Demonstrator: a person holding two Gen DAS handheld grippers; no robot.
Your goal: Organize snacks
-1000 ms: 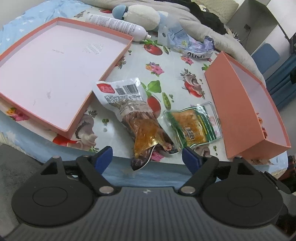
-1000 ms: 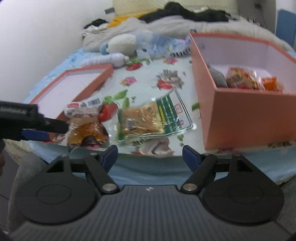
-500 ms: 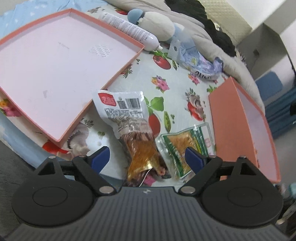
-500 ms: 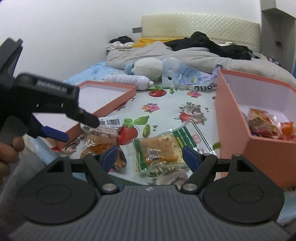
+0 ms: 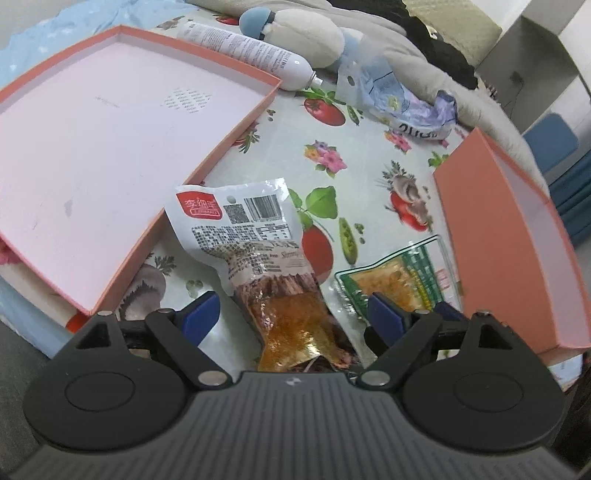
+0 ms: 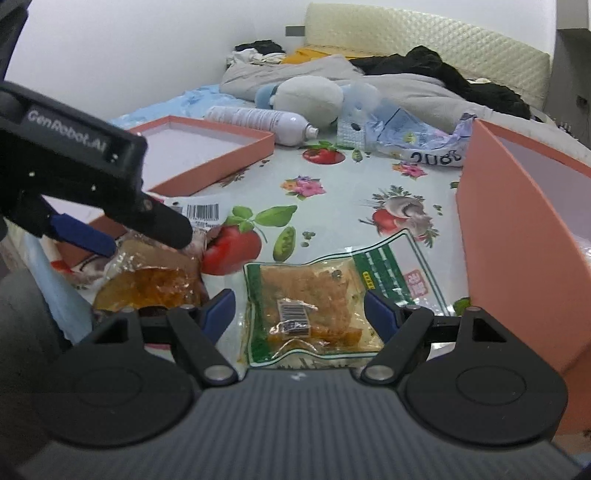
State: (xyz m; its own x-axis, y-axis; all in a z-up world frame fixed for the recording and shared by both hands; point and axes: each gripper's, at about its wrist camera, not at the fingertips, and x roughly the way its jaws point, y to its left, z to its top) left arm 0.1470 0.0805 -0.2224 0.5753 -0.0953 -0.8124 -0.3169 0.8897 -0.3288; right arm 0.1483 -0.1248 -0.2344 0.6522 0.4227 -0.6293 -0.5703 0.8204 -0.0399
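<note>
A clear snack packet with brown meat and a white barcode top (image 5: 258, 258) lies on the flowered cloth; my left gripper (image 5: 291, 317) is open with its fingers on either side of the packet's lower end. A green-edged packet with orange filling (image 6: 314, 299) lies to its right; my right gripper (image 6: 299, 310) is open and straddles it. That packet also shows in the left wrist view (image 5: 399, 280). The left gripper shows in the right wrist view (image 6: 110, 206) over the meat packet (image 6: 155, 273). A deep orange box (image 5: 517, 240) stands at the right.
A shallow orange lid (image 5: 110, 147) lies at the left, touching the meat packet's top. A white spray bottle (image 5: 251, 51), a plush toy (image 5: 306, 29) and a crumpled blue bag (image 5: 399, 99) lie at the back. The cloth's front edge is just below both grippers.
Both grippers have moved forward and down over the packets. The left now straddles the meat packet, the right straddles the green-edged packet. Both stay open.
</note>
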